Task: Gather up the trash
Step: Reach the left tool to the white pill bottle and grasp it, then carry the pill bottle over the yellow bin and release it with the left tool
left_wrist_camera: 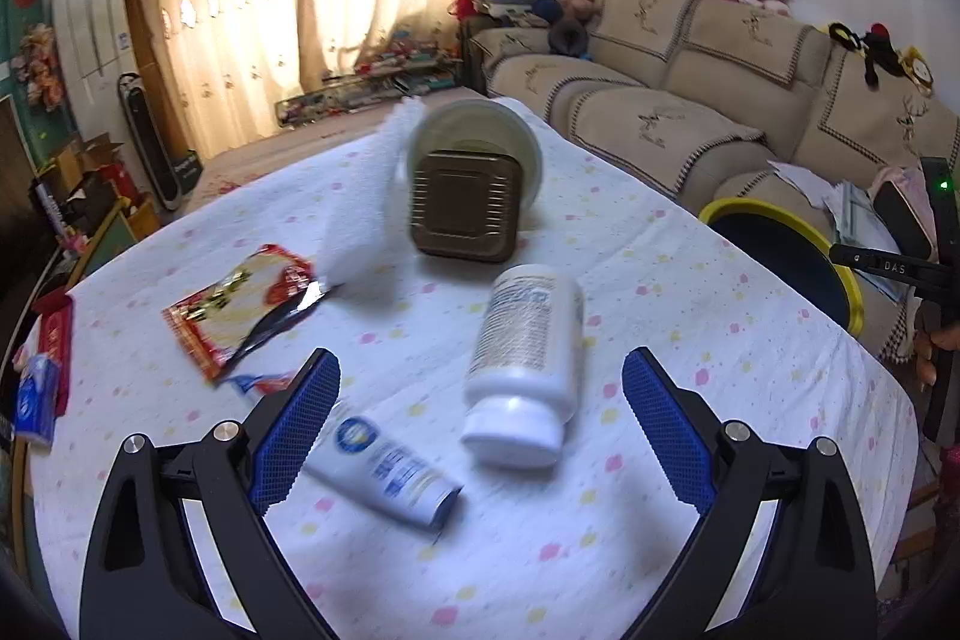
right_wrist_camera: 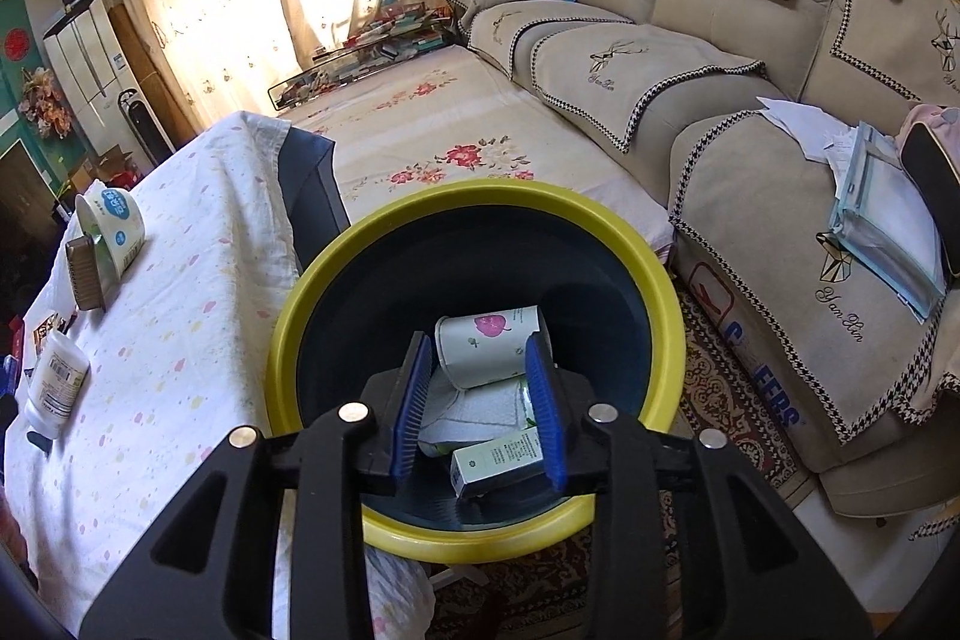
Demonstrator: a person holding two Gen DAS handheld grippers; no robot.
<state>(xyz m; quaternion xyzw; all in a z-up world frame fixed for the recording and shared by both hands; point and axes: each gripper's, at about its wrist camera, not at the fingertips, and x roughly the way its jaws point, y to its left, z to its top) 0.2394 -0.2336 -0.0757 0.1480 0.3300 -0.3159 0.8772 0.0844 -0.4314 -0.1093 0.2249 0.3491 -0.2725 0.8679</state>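
The right gripper (right_wrist_camera: 486,388) hangs over the yellow-rimmed trash bin (right_wrist_camera: 312,292), jaws partly apart and gripping nothing; a paper cup (right_wrist_camera: 486,340) and small carton (right_wrist_camera: 498,463) lie inside. The left gripper (left_wrist_camera: 480,412) gapes wide and empty above the white bottle (left_wrist_camera: 528,346) on the table (left_wrist_camera: 690,280)

Left gripper (left_wrist_camera: 480,400) angled downward, jaws spread wide, nothing between the blue pads (left_wrist_camera: 297,424). Right gripper (right_wrist_camera: 483,403) tilted downward, jaws partly apart, gripping nothing. Fingers of one hand (left_wrist_camera: 933,349) on the right gripper's handle.
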